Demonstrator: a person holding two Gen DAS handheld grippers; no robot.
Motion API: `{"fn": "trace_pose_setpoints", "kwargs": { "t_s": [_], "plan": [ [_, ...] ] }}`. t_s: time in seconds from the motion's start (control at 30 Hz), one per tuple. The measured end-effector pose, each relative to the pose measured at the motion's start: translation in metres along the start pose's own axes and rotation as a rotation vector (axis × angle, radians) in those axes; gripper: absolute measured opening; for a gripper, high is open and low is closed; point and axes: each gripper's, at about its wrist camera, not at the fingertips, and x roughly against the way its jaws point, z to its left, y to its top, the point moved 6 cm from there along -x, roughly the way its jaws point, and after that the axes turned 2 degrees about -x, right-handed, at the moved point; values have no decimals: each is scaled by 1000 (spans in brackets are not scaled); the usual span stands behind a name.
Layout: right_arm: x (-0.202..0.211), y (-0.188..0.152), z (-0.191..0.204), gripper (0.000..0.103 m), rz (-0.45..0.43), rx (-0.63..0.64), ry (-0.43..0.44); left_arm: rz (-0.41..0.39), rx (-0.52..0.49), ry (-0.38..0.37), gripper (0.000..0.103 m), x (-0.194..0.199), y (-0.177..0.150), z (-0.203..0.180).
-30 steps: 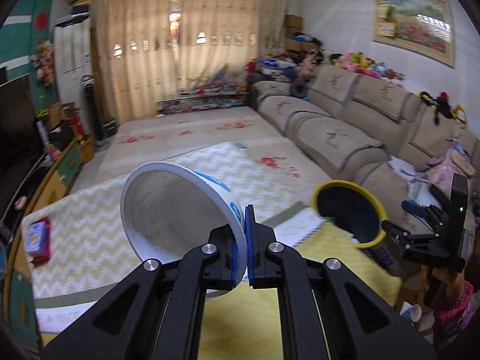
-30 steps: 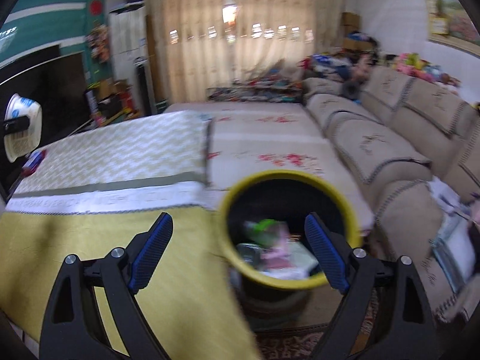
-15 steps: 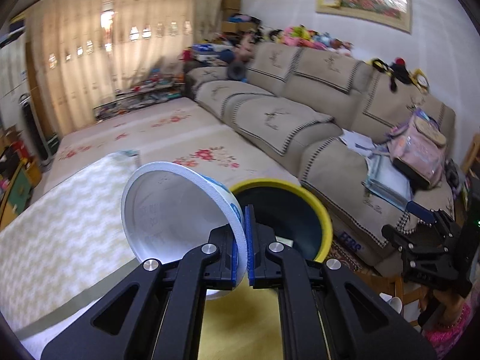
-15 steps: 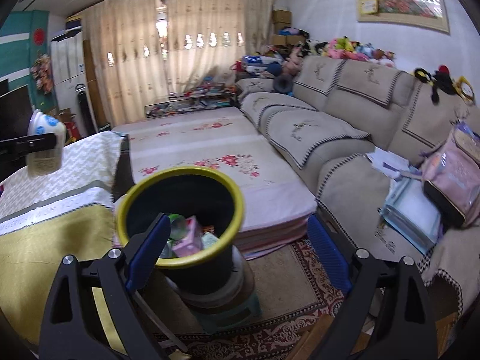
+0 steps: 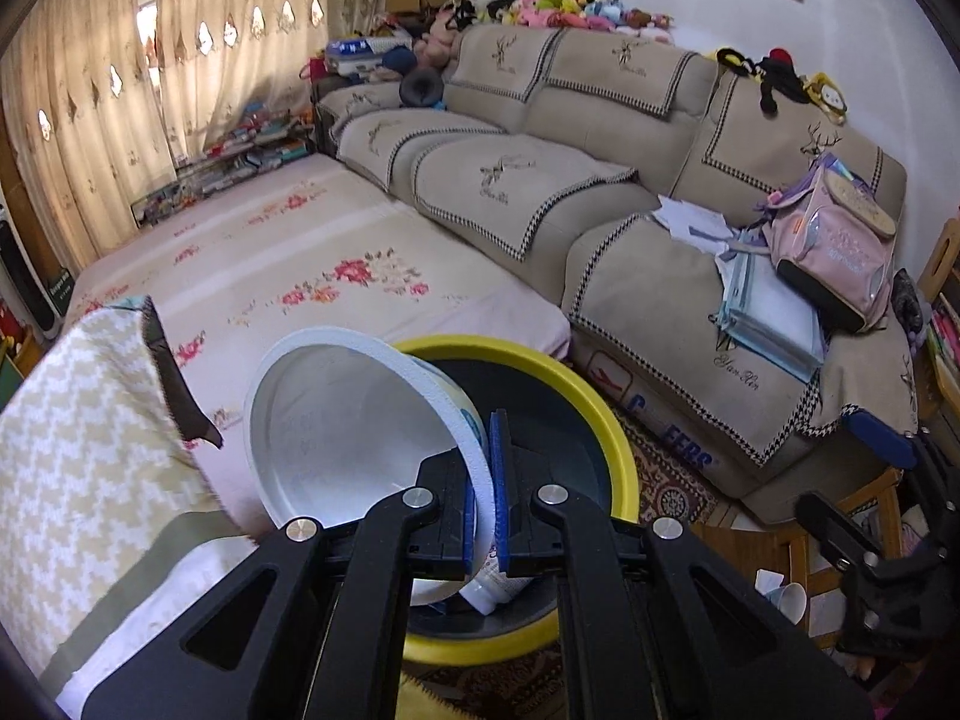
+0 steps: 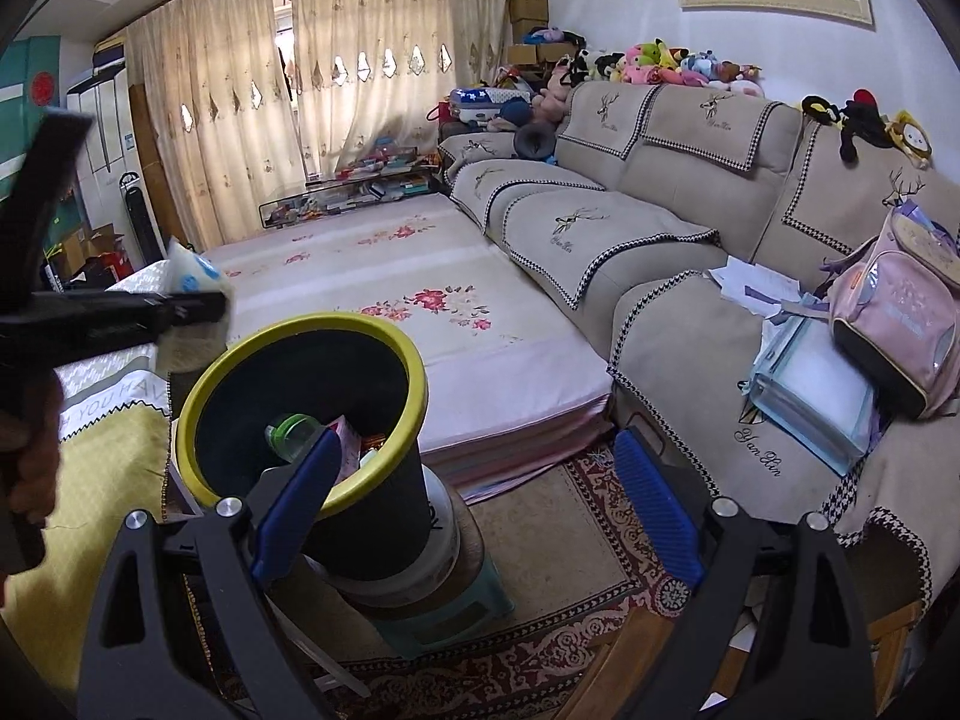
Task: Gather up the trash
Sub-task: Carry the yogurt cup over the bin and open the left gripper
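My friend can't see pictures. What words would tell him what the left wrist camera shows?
A black left claw with blue pads pinches the rim of a white paper bowl, tilted over a black trash bin with a yellow rim. Behind are a flowered mattress and a long beige sofa.

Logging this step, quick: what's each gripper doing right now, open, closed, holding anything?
Left gripper: shut on the rim of the white paper bowl, by the yellow-rimmed trash bin.
Right gripper: open, holding nothing.
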Motion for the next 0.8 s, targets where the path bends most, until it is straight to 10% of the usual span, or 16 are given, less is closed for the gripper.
{"fn": "trace_pose_setpoints", "kwargs": {
  "t_s": [0.1,0.17,0.33,0.8],
  "plan": [
    [0,0,2,87,1,0,1,30,5,1,10,-20,-5,0],
    [0,1,3,87,0,-1,4,47,10,18,35,-31,-8,1],
    [4,1,9,87,-3,3,12,37,35,27,57,-25,-16,12],
    [27,4,69,87,0,95,118,-193,161,213,98,176,-83,84]
  ]
}}
